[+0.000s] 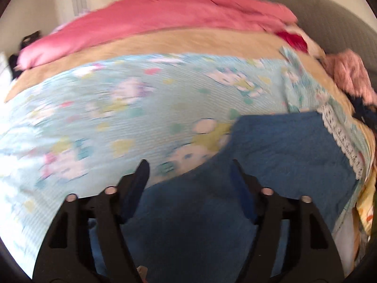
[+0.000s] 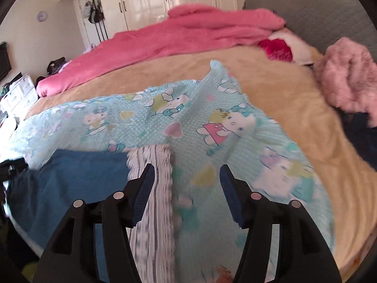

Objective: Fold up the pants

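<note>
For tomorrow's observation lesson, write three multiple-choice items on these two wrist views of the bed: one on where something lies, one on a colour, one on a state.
1. Where do the blue pants lie?
A. On the light blue cartoon-print cover
B. On the grey headboard
C. On the floor

2. What colour is the blanket bunched along the far side of the bed?
A. Green
B. Pink
C. Black

3. How does the left gripper stand?
A. Clamped on the pants
B. Clamped on the cover
C. Open, holding nothing

Answers:
1 A: the pants rest flat on the printed cover.
2 B: the far blanket is plainly pink.
3 C: its fingers stand apart above the pants with nothing gripped.
</note>
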Motion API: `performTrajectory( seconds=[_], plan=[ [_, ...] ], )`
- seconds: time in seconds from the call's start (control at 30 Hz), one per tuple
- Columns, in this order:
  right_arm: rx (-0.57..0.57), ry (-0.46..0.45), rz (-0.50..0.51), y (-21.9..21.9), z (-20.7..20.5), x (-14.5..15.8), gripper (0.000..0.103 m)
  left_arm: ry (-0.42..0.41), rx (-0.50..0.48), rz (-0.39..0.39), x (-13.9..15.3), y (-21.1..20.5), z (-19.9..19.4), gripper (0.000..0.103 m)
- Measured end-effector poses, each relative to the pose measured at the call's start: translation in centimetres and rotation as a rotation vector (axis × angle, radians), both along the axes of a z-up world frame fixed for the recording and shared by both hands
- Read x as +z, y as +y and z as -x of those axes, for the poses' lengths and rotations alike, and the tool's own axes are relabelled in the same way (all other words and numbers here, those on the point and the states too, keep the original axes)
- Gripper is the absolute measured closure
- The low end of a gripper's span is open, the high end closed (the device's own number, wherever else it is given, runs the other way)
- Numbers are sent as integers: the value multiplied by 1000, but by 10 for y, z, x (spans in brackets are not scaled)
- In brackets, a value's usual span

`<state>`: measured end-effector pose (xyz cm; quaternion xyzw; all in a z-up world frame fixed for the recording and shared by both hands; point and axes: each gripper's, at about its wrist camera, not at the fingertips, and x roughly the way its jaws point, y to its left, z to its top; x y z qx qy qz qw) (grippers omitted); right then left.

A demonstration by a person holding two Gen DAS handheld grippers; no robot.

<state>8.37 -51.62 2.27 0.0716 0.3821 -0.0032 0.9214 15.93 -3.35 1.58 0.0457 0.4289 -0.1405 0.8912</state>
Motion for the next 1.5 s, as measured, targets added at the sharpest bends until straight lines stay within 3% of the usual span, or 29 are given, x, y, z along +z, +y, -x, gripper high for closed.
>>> performTrajectory(
  seconds=[0.03,0.17,0.37,0.5,0.53,0.57,0.63,0.73,0.83,0.9,0.97,1.07,1.17,1.33,1.37,1.5],
  plan=[
    [10,4,11,3,10,2,47,-24,30,8,6,13,10,36],
    [64,11,43,28,48,0,47,-52,79,13,16,47,40,13],
    [143,41,64,64,55,-12,47,12,172,-44,4,81,71,11],
    [185,51,45,81,47,-16,47,102,217,-9,-19,89,68,11],
    [192,60,48,84,45,-19,45,111,206,-5,-24,88,69,24],
    [201,76,50,88,42,-23,32,117,166,-43,-32,79,70,59],
    [185,151,95,92,37,-36,28,91,138,-116,-33,72,75,63],
    [180,200,133,91,39,-47,28,80,120,-129,-21,86,84,66],
    [179,204,121,91,41,-50,28,108,131,-120,-25,101,90,56],
    [179,210,126,92,40,-48,28,97,150,-127,-20,101,94,44],
    [177,175,107,90,42,-37,28,40,172,-152,-2,99,99,39],
    [162,87,53,82,48,-16,28,-91,180,-224,36,85,108,22],
    [163,68,41,83,46,-10,28,-140,91,-148,55,52,101,13],
    [168,88,69,98,39,-17,27,-86,-58,-106,27,-20,74,11],
    [165,92,84,100,39,-19,22,-56,-101,-94,15,-37,69,11],
    [150,129,150,106,34,-32,19,8,-162,-125,-21,-75,59,10]
  ],
)
